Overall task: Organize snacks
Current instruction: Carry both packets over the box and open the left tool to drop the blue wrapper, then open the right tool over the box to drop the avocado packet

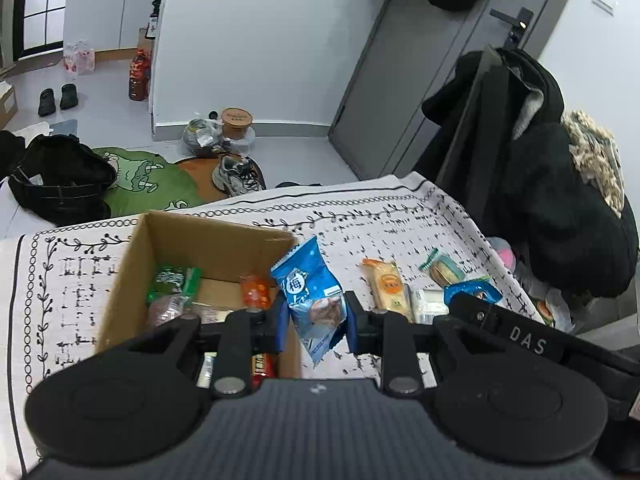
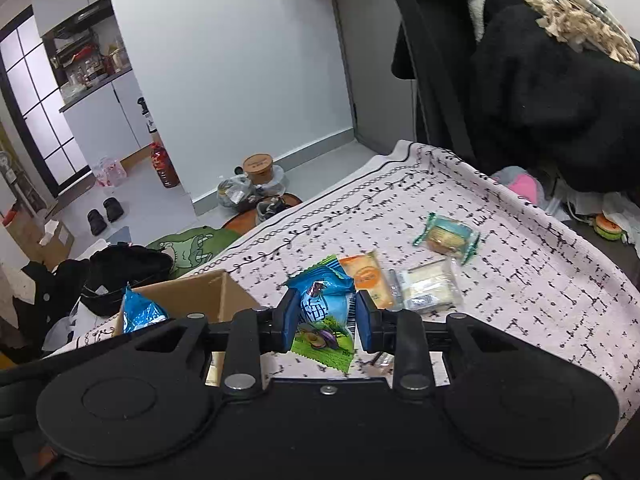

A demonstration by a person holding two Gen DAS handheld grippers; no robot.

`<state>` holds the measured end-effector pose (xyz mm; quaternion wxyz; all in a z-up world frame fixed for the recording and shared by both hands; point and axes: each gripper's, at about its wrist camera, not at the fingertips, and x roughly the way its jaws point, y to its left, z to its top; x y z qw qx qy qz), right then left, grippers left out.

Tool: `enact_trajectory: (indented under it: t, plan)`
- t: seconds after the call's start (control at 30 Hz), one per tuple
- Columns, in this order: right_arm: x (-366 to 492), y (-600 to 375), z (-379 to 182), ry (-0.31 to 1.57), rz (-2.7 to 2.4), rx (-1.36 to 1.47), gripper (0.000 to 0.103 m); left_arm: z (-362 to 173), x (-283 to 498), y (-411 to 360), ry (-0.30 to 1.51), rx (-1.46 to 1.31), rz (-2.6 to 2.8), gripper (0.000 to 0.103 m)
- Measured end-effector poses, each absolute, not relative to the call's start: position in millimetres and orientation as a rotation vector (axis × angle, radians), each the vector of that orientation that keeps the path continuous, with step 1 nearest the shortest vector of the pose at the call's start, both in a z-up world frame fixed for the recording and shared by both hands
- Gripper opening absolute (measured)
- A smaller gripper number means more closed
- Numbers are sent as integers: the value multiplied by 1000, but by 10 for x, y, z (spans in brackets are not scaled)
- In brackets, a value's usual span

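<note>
My left gripper point(image 1: 316, 320) is shut on a blue plum snack packet point(image 1: 316, 300) and holds it above the table, just right of the open cardboard box point(image 1: 216, 244), which holds several snacks. My right gripper point(image 2: 327, 318) is shut on a blue-and-green plum snack packet point(image 2: 325, 320) above the tablecloth. The left gripper's blue packet also shows in the right wrist view point(image 2: 140, 314), next to the box point(image 2: 208, 292). An orange cracker packet point(image 2: 366, 278), a clear white packet point(image 2: 428, 290) and a teal biscuit packet point(image 2: 447, 236) lie on the cloth.
The table has a white patterned cloth point(image 2: 520, 280). A chair draped with black coats point(image 2: 540, 92) stands at the table's far right. Beyond the far edge lie a shoe point(image 1: 234, 174), a green mat point(image 1: 148, 184), a black bag point(image 1: 60, 180) and jars on the floor.
</note>
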<state>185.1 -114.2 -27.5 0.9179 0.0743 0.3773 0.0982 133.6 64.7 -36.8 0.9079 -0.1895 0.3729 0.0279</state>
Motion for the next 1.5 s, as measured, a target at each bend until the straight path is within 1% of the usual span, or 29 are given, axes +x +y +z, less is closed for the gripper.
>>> enact_trajectory:
  t: [0.8,1.0,1.5]
  plan:
    - [1800,-274,-416,795,279,113,30,-676,1190,1424,787,-520,151,27]
    - [1799,-176,-441,802,291,113,30,-663,1160,1519,781,-539,163,30]
    - [1790,-70,-464,832,360,160,31,-601,1075,1684,761,-583,178,30]
